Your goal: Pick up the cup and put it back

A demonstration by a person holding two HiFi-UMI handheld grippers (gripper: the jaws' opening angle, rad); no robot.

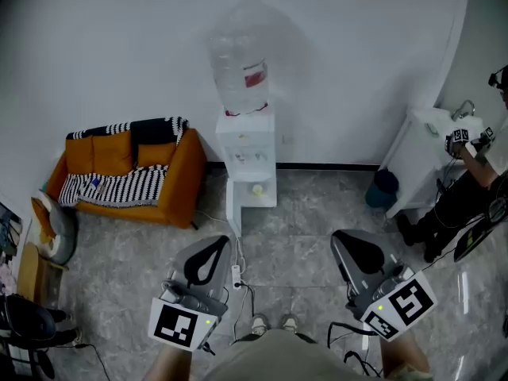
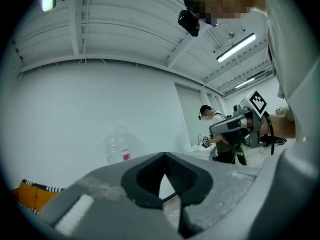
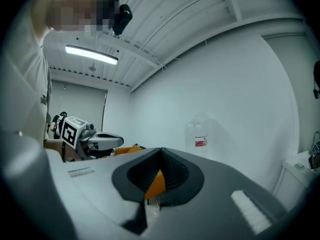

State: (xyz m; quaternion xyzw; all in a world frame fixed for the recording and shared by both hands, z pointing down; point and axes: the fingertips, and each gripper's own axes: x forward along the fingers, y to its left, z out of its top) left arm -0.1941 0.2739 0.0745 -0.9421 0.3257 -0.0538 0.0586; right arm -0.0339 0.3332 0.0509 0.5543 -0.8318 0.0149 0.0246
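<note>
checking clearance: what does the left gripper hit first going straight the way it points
The left gripper would likely meet the water dispenser first, or pass just right of it to the wall; depth is unclear.

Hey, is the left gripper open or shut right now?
Shut: the left gripper has its jaw tips meeting, with nothing held between them.

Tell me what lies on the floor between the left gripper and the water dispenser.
In the head view, a white power strip and its cable lie on the grey floor between the left gripper and the water dispenser.
</note>
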